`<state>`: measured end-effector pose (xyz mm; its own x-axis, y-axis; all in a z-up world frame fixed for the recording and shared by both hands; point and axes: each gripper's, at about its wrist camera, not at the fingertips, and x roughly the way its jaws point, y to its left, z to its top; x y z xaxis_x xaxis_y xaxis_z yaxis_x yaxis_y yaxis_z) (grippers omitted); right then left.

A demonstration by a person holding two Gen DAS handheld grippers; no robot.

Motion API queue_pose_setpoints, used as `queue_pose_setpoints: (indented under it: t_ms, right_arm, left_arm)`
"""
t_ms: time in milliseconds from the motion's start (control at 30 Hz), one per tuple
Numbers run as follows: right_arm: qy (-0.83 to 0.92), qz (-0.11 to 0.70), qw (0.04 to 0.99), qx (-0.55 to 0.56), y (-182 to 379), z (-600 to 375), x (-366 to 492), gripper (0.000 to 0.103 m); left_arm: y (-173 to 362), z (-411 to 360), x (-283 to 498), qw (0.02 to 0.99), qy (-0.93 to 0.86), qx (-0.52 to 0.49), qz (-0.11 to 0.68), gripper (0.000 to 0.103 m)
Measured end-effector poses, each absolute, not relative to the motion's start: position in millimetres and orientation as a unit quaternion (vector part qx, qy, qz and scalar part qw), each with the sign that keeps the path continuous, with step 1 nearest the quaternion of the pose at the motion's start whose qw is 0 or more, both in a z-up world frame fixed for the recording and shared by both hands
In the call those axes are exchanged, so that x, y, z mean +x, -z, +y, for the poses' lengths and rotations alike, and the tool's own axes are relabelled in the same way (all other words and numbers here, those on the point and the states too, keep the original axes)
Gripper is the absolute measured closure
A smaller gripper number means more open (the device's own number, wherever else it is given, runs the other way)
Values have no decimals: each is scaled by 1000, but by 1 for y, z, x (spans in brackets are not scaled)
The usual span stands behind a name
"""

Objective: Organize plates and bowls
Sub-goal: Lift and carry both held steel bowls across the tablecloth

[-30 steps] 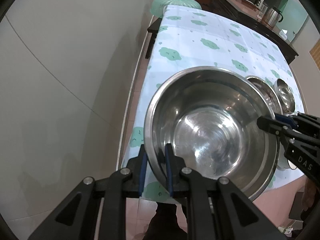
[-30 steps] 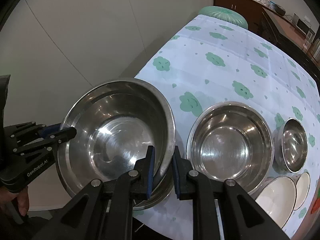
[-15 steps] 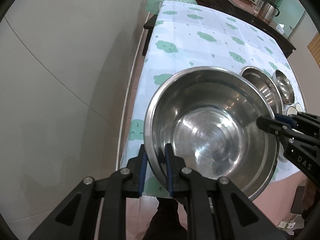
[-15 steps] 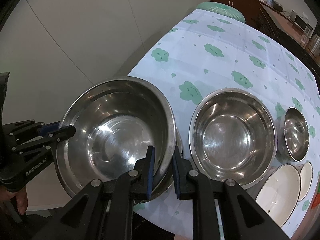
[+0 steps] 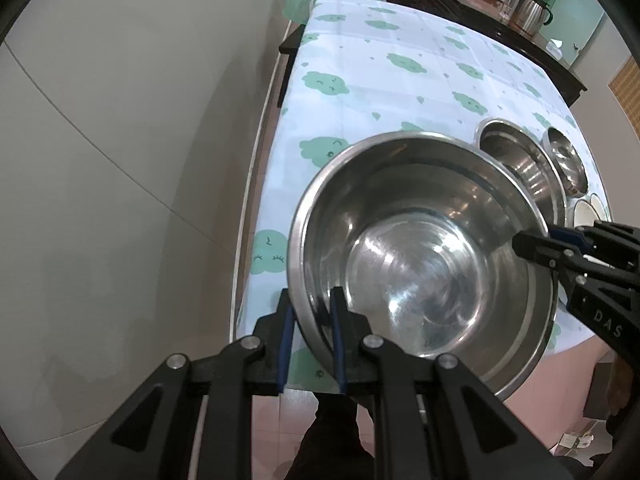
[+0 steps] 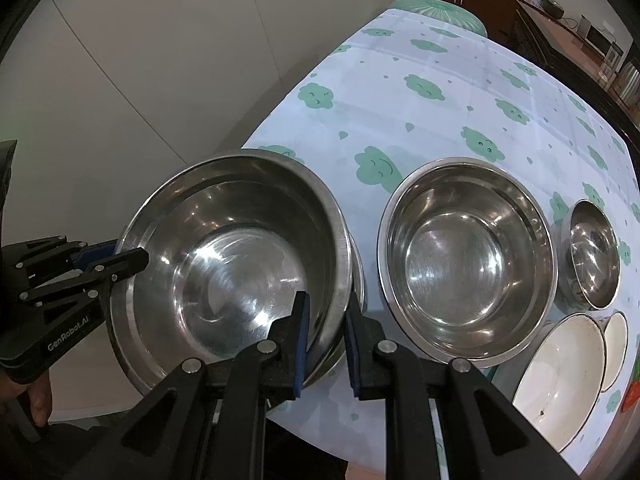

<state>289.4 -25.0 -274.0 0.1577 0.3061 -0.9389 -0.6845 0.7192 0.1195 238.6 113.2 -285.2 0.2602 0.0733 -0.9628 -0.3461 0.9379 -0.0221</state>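
Over the table's point(image 6: 440, 92) near-left corner — big steel bowl point(image 5: 420, 260) lifted higher, rim pinched by left gripper point(image 5: 310, 322) and right gripper point(image 6: 326, 330) — ready for nesting.

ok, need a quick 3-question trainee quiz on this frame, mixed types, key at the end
1. Multiple choice: what does the left tool grip?
A. the white bowl's rim
B. the large steel bowl's rim
C. the tablecloth edge

2. True or false: the right tool grips the same large steel bowl on the opposite side of its rim.

3. Fill in: to the right of the held bowl, seen from the right wrist, stand a medium steel bowl, then a ____ steel bowl, with two ____ bowls nearer the table edge.

Key:
1. B
2. True
3. small; white
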Motion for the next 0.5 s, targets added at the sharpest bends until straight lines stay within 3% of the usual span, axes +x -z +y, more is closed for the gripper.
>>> queue_pose_setpoints:
  t_ms: [500]
  right_arm:
    - [-331, 564, 737, -172, 286, -31, 293, 85]
  left_arm:
    - [299, 110, 244, 780, -127, -115, 602, 89]
